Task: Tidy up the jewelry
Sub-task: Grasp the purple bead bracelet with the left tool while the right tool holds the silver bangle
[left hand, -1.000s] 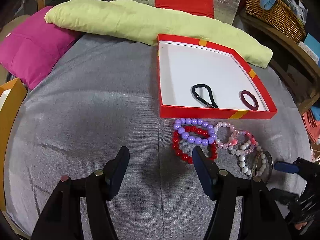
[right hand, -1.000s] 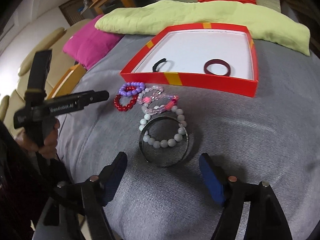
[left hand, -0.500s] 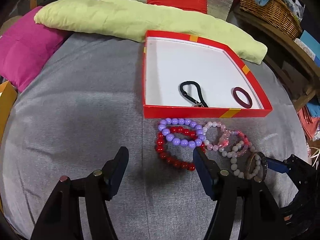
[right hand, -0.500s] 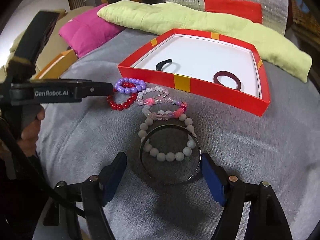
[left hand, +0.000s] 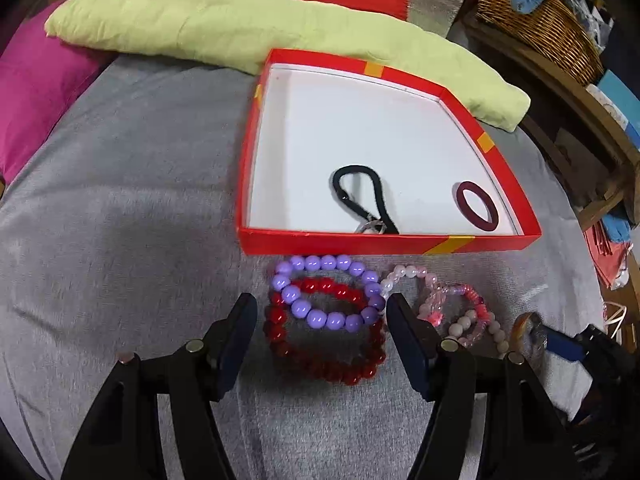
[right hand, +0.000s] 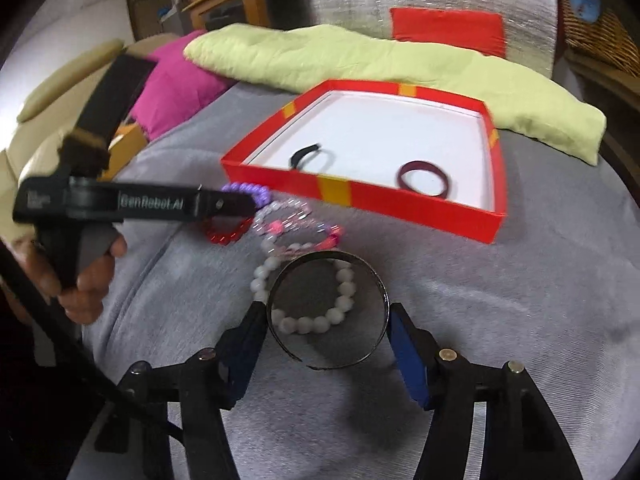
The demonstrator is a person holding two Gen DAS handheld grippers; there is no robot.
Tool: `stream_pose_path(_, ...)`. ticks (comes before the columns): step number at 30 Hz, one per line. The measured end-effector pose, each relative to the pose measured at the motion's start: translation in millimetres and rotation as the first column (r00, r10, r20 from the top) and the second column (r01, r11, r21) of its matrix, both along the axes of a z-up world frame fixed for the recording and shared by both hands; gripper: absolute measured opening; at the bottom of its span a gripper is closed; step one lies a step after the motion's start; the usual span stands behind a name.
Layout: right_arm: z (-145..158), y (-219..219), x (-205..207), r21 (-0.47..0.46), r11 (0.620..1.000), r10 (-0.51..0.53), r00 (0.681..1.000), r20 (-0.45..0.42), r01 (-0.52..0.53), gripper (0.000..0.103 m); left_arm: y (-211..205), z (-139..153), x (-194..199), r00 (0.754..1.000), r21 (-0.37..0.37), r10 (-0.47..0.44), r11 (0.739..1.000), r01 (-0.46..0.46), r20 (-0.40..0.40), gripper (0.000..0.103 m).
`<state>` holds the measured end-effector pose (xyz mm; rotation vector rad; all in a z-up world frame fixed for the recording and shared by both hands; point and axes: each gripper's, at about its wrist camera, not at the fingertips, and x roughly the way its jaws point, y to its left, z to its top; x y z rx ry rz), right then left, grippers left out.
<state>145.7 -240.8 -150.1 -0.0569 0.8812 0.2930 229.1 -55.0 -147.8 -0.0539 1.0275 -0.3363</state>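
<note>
A red box with a white floor holds a black hair tie and a maroon ring. In front of it lie a purple bead bracelet, a red bead bracelet, pink bracelets and white beads. My left gripper is open, its fingers on either side of the purple and red bracelets. My right gripper is open, its fingers flanking a metal bangle with a white bead bracelet inside it. The box also shows in the right wrist view.
Everything lies on a grey cushion. A light green pillow and a magenta pillow sit behind the box. A wicker basket stands on a wooden shelf at the right.
Both grippers have moved forward. The left now straddles the purple and red bracelets; the right now straddles the metal bangle. Both stay open.
</note>
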Motion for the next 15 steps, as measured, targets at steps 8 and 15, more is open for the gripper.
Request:
stream_pose_path(8,5,-28,9,0.082,0.989,-0.120,0.992,-0.023,0.122,0.064,-10,1,-6,0.995,0.070,-0.058,0.996,0.053,0.079,0.053)
stream_pose_path(15,9,-31,15,0.121,0.980,-0.157,0.987,-0.023,0.159,0.064,10,9,-5,0.993,0.040,-0.027,0.999,0.022,0.115,0.010)
